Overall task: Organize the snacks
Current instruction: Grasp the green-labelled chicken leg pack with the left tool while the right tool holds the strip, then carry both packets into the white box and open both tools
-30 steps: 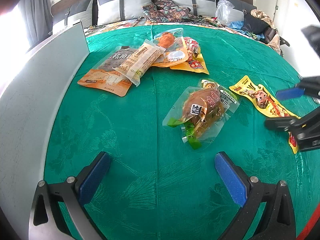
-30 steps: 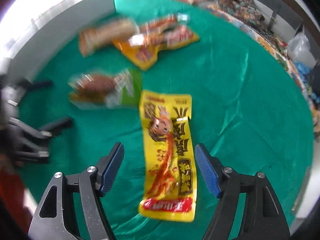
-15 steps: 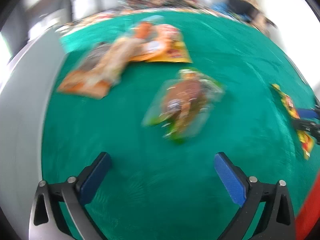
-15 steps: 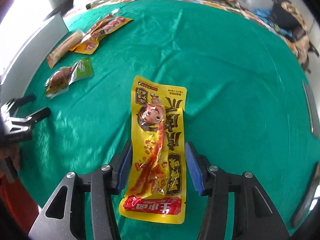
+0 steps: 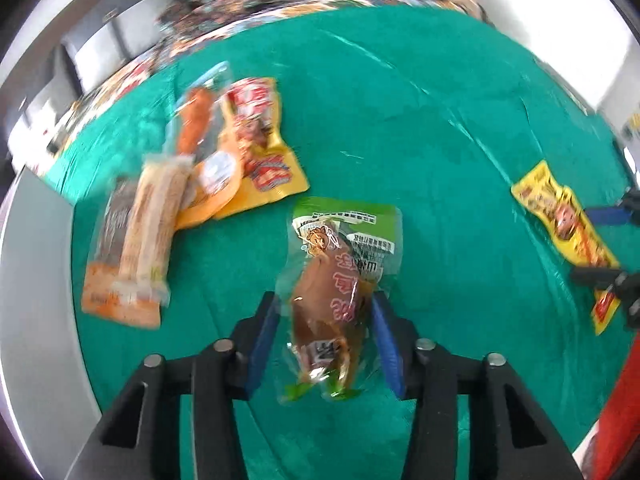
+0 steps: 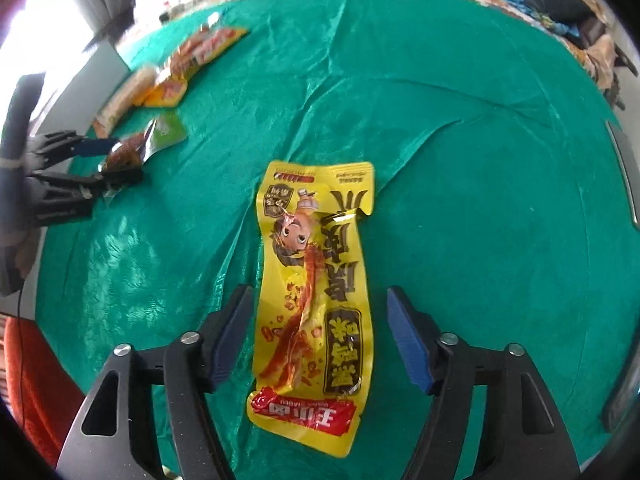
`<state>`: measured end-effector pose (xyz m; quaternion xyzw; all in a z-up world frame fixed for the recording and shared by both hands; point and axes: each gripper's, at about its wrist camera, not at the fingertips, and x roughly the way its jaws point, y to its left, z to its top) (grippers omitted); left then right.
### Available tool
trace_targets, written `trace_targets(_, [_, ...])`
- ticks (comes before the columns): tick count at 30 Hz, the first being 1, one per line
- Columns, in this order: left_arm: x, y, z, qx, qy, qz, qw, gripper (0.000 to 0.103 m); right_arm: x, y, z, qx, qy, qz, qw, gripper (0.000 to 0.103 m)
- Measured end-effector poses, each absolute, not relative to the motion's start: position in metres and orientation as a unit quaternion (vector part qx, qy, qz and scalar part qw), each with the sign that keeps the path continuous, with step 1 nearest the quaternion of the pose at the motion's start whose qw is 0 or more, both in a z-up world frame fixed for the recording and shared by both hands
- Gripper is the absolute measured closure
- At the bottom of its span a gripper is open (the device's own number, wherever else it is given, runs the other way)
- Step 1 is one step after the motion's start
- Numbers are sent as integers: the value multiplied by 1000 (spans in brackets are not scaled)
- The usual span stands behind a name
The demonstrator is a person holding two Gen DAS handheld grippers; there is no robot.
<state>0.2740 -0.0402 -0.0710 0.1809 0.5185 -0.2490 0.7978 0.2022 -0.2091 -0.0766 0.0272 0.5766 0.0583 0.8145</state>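
Observation:
A clear pouch with a brown snack and green top (image 5: pixel 336 280) lies on the green cloth. My left gripper (image 5: pixel 325 340) straddles its lower half, the blue pads close to both sides; contact is unclear. It also shows in the right wrist view (image 6: pixel 132 148). A long yellow cartoon snack bag (image 6: pixel 316 300) lies between the fingers of my right gripper (image 6: pixel 320 336), which is open with gaps on both sides. The yellow bag also shows at the right of the left wrist view (image 5: pixel 568 232).
A pile of several snack packets (image 5: pixel 192 200) lies at the back left of the green cloth (image 5: pixel 420 120). A grey board (image 5: pixel 32 300) stands along the left edge. Pillows and clutter lie beyond the cloth. The pile shows far left in the right wrist view (image 6: pixel 172 72).
My left gripper moved forward over the brown pouch and narrowed around it. My right gripper widened again around the yellow bag after narrowing half a second ago.

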Motion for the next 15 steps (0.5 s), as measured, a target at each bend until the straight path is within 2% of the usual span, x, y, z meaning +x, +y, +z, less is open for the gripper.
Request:
trace_targets(1, [271, -33, -67, 158, 520, -247, 802, 66, 206, -201, -77, 2, 576, 66, 815, 28])
trace_targets(2, [266, -24, -63, 132, 521, -245, 807, 69, 208, -194, -77, -24, 576, 70, 814, 44])
trace_targets(3, [258, -12, -57, 104, 520, -243, 813, 72, 208, -190, -74, -42, 574, 64, 815, 51])
trace_targets(5, [243, 11, -46, 54, 516, -245, 819, 77, 205, -198, -64, 10, 574, 77, 815, 61])
trace_targets(6, [238, 22, -40, 32, 513, -245, 822, 80, 203, -202, -61, 32, 572, 81, 816, 62])
trace_targets(7, [229, 35, -32, 4, 505, -247, 827, 87, 199, -206, -55, 51, 565, 79, 820, 62])
trace_targets(8, [225, 44, -26, -16, 502, -249, 828, 103, 196, -208, -49, 65, 557, 78, 824, 62])
trace_targets(13, [205, 71, -13, -50, 498, -244, 831, 103, 194, -204, -22, 139, 525, 100, 834, 62])
trace_targets(14, [203, 73, -15, -48, 502, -249, 827, 101, 196, -201, -17, 145, 521, 102, 835, 62])
trace_targets(15, [199, 73, -15, -42, 500, -252, 827, 92, 198, -197, -13, 143, 518, 103, 837, 62])
